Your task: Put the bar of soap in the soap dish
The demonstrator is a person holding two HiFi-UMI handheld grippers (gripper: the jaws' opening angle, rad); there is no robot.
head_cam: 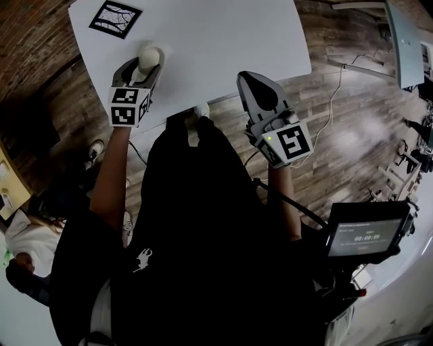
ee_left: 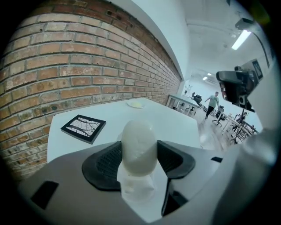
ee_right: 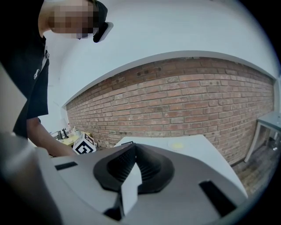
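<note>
Ok so the left hand-held gripper (head_cam: 147, 63) is clamping the bar of soap (ee_left: 138, 144) rn. It's a whitish oval bar, standing on end between the two black pads, and both pads are pressing into its sides. The top of the bar is poking up past the pads. In the head view, gripper and soap are hovering over the near-left part of the white desk (head_cam: 223, 34), w/ the jaws pointing away from the person and angling down.

The soap dish (ee_left: 136, 104) is sitting at the far end of the desk, well apart from the soap. It's a small pale yellowish thing, too small to say much more tbh. A black-framed marker tile (head_cam: 116, 18) is lying flat on the desk's left side, between the left hand-held gripper and the brick wall (ee_left: 88, 66).

The right hand-held gripper (ee_right: 130, 150) is holding nothing. Its jaws are together w/ the pads meeting at the tips, and it's hanging by the desk's near edge, off to the right of the person's body.
</note>
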